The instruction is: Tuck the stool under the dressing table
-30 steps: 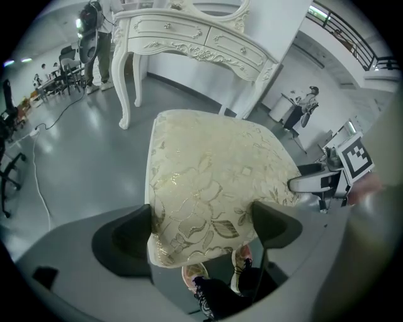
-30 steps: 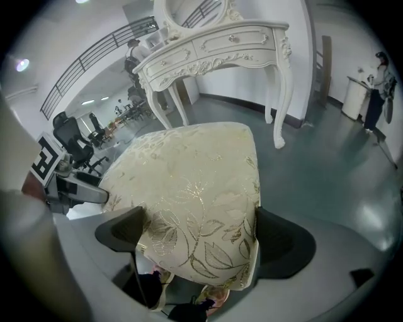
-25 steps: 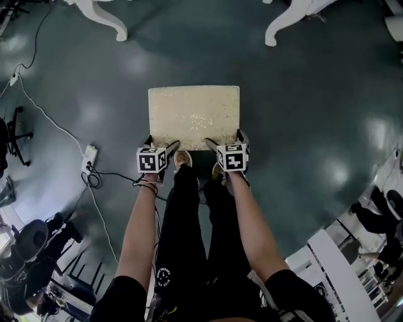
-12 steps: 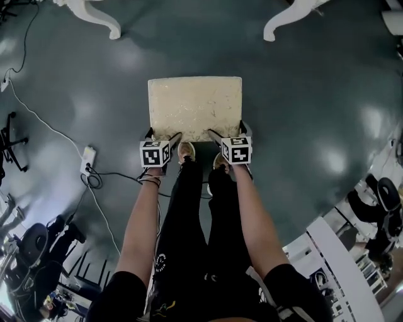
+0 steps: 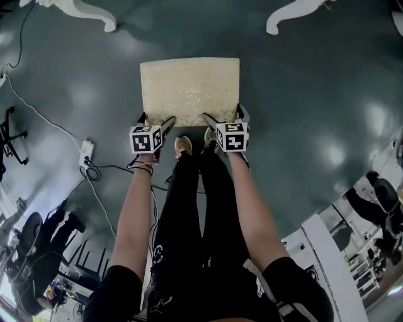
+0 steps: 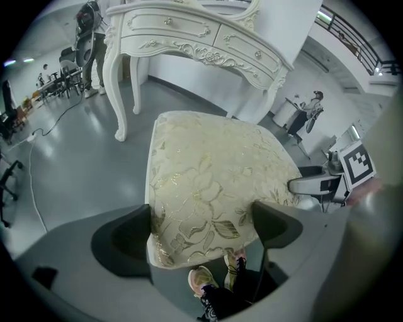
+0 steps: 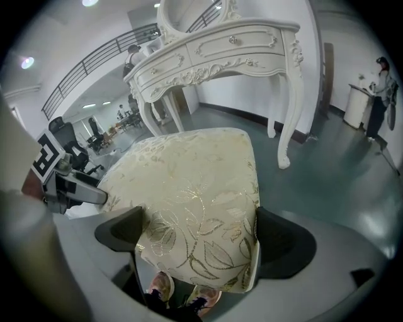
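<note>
The stool (image 5: 189, 91) has a cream cushion with a gold leaf pattern and stands on the dark floor in front of me. My left gripper (image 5: 156, 121) clamps its near left corner and my right gripper (image 5: 223, 116) clamps its near right corner. In the left gripper view the cushion (image 6: 208, 176) sits between the jaws of the left gripper (image 6: 201, 229). The right gripper view shows the cushion (image 7: 195, 182) the same way in the right gripper (image 7: 198, 233). The white dressing table (image 6: 189, 31) (image 7: 220, 50) stands just beyond, its curved legs (image 5: 94, 16) at the top of the head view.
A power strip (image 5: 86, 151) and cables lie on the floor to the left, with office chairs (image 5: 12, 126) beyond. White furniture (image 5: 334, 264) stands at lower right. My shoes (image 5: 183, 146) are just behind the stool. People (image 6: 313, 107) (image 7: 381, 94) stand far off.
The stool has moved forward toward the dressing table with both grippers still on its near corners. My feet have stepped forward behind it.
</note>
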